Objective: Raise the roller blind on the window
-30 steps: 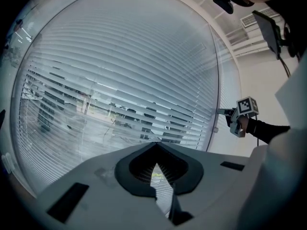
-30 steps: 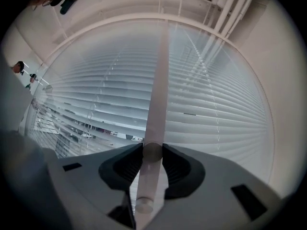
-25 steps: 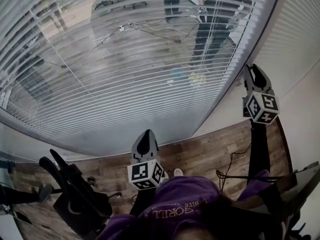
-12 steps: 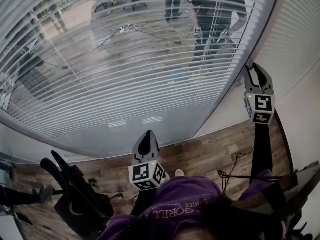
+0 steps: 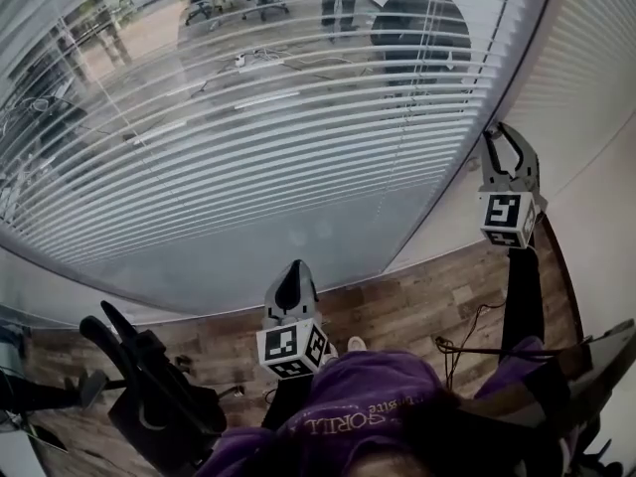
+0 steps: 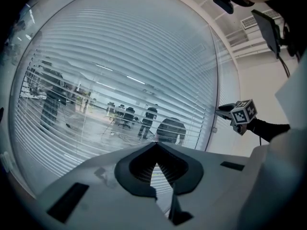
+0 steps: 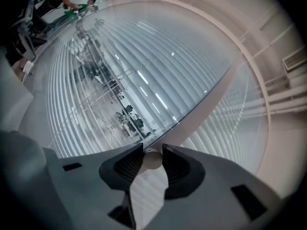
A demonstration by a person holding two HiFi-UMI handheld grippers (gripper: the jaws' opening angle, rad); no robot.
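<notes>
Below the blind (image 5: 248, 127), nearest the body, the left gripper (image 5: 294, 268) waits with its jaws pressed together on nothing. At the blind's right edge, the right gripper (image 5: 504, 142) pinches a pale knob (image 7: 152, 160), probably the pull for raising it. Beyond, the slats cover the window.

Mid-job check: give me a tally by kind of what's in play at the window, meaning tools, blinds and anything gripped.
Tools: 2, left tool, right tool
Slatted blinds: 2, wide blind, narrow blind
Knobs: 1, small white knob between the right tool's jaws
Total: 5
</notes>
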